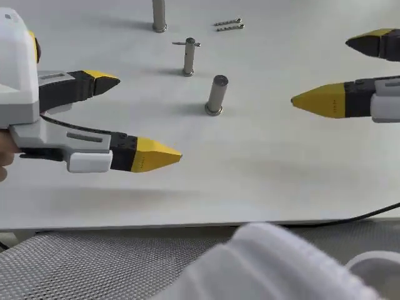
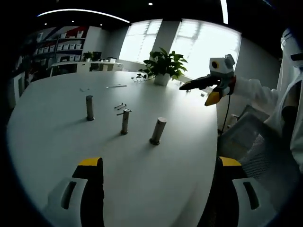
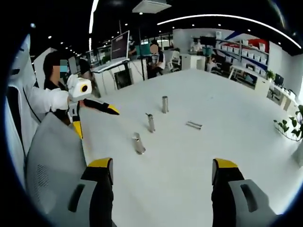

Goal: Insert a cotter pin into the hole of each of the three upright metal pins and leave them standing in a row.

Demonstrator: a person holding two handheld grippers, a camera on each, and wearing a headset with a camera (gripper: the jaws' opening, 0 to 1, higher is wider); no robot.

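Standing upright in a slanted row on the white counter, one of three fitted.
Bare at the top: near metal pin and far metal pin. Fitted with a cotter pin crosswise near its top: middle metal pin. Lying loose, side by side near the far one: two spare cotter pins.

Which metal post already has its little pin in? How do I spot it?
On the white table stand three metal pins in a row. Pick the middle pin. A cotter pin sticks sideways through its top, while the far pin and near pin are bare.

L gripper jaws wide apart, R gripper same
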